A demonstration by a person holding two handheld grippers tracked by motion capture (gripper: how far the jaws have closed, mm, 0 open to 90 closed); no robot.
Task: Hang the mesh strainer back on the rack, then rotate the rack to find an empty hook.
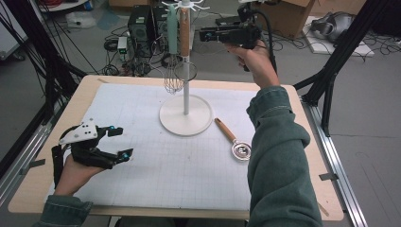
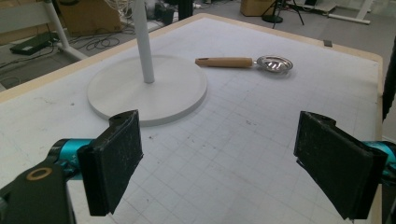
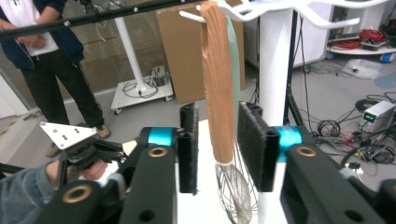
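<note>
Hanging whisk (image 3: 219, 93) on rack (image 3: 275, 56)

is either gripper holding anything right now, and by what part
The left gripper is open over the mat, holding nothing. The right gripper has its jaws around the wooden handle of the hanging whisk, with gaps still showing, so no grip yet.
</note>
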